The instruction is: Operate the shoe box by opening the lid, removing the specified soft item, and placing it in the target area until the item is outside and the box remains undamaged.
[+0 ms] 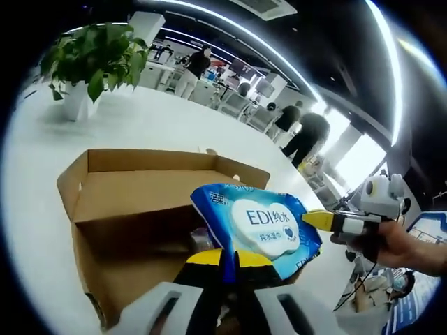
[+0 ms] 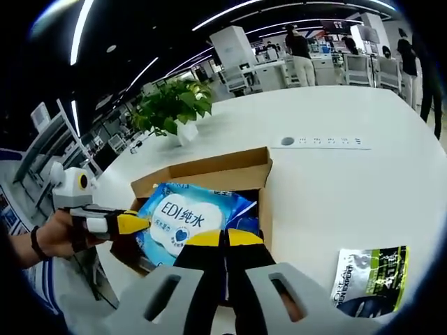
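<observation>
Yellow-tipped jaws of the left gripper (image 1: 229, 259) rise from the bottom of the left gripper view, pinched together on the lower edge of a blue wet-wipe pack (image 1: 257, 227), which they hold up above the open cardboard box (image 1: 129, 209). The pack hangs over the box's near right corner, its white label facing the camera. From the right, the right gripper (image 1: 312, 220) reaches in, its yellow tip touching the pack's edge, with a person's hand (image 1: 405, 248) behind it. The box sits on a white table (image 1: 150, 122), flaps up, with a potted plant (image 1: 94, 59) well beyond it.

Turning to the right gripper view, the right gripper (image 2: 225, 239) stands with jaws closed on the pack (image 2: 185, 220) at its lower right edge. The pack lies across the top of the box (image 2: 230, 169). The left gripper (image 2: 133, 222) comes in from the left, touching the pack's left end. A green and black pouch (image 2: 370, 279) lies on the table (image 2: 335, 181) to the right, well apart from the box. The plant (image 2: 174, 105) stands behind the box.
</observation>
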